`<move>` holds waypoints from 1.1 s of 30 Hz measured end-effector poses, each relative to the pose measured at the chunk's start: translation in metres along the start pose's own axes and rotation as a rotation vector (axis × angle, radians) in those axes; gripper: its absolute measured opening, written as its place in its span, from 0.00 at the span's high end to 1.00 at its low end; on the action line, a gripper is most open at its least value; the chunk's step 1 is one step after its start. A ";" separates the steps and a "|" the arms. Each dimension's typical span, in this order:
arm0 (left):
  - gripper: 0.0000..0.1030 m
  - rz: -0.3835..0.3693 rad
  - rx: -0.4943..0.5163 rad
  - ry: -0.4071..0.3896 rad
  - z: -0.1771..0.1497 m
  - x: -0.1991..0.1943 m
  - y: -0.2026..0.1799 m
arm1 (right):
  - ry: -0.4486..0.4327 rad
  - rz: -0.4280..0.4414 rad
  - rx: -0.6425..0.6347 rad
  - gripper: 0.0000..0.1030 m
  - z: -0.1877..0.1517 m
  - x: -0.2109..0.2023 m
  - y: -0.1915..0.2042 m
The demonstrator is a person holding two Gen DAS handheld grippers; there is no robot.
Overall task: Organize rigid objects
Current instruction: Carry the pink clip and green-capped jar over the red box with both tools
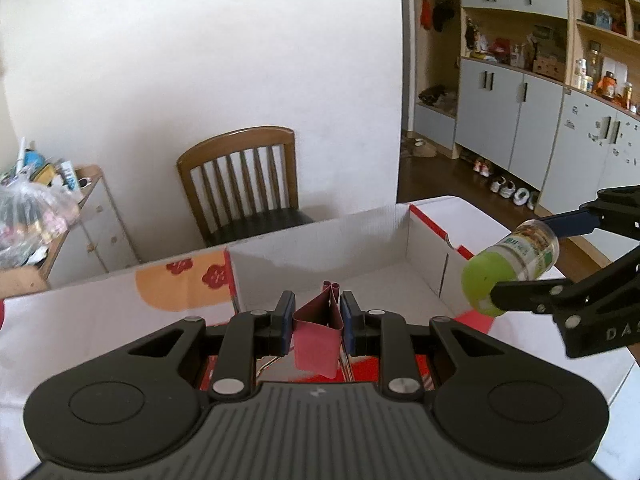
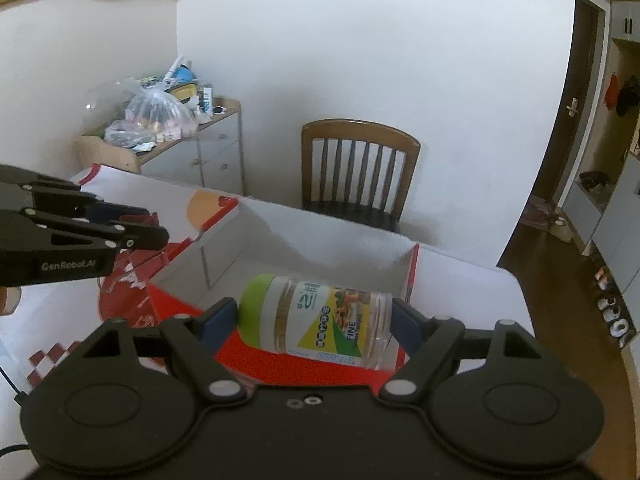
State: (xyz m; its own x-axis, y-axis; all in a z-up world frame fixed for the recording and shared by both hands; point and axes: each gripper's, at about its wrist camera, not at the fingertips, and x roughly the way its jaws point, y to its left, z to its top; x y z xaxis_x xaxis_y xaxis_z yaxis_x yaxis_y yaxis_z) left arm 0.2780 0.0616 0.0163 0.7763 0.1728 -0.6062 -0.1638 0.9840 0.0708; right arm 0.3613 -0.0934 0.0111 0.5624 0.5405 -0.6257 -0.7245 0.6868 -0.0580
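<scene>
an open white box (image 1: 320, 248) stands before a white wall and a wooden chair (image 1: 244, 184). above it, the left gripper (image 1: 316, 316) pinches a folded red packet (image 1: 318, 332) in narrow jaws; the right gripper (image 2: 314, 320) clamps a green-lidded jar (image 2: 316, 320) end to end, jaws wide.

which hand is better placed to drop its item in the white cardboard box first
Right, probably. The right gripper holds the clear plastic jar with green lid directly above the white cardboard box opening; the left gripper, clamping a folded dark red sheet, sits nearer the box's front edge.
</scene>
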 end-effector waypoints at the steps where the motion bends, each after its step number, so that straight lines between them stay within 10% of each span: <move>1: 0.77 -0.010 0.004 0.007 0.005 0.007 0.003 | 0.000 -0.006 -0.008 0.21 0.004 0.006 0.001; 33: 0.77 -0.178 0.055 0.495 0.004 0.235 -0.001 | 0.483 -0.011 0.020 0.22 -0.011 0.192 0.009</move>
State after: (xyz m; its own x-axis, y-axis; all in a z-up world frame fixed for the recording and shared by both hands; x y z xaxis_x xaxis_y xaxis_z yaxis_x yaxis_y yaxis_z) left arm 0.4634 0.1011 -0.1232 0.4067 -0.0257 -0.9132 -0.0131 0.9993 -0.0340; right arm 0.4590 0.0112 -0.1180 0.3179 0.2489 -0.9149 -0.7090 0.7030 -0.0551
